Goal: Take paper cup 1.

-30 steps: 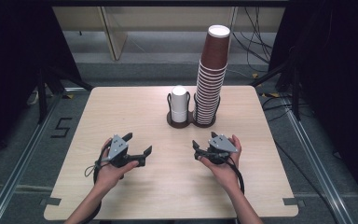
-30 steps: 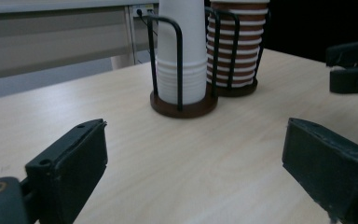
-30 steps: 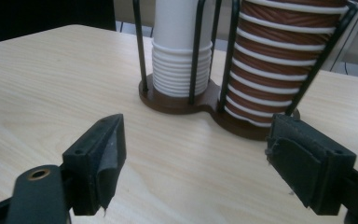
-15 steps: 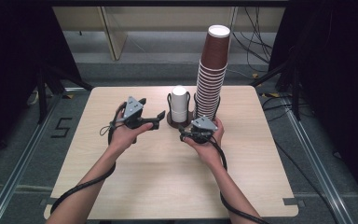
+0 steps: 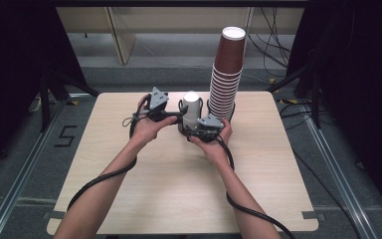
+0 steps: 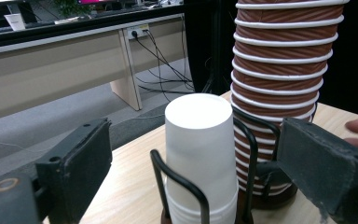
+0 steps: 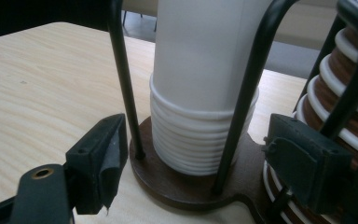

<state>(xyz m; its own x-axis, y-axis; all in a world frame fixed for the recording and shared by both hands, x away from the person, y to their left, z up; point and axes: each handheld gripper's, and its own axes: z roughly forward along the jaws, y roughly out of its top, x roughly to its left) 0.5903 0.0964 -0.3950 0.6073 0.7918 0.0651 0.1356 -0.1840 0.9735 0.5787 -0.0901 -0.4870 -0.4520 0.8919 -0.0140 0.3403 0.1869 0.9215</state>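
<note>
Flanking white cup stack (image 5: 191,107) | left gripper (image 5: 171,115) open, closing; right gripper (image 5: 199,133) open, empty

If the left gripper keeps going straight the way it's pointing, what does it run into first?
Most likely the white cup stack in its wire holder. The left gripper points at it with open jaws on either side of the line; the brown cup stack stands behind. Depth is hard to judge.
</note>
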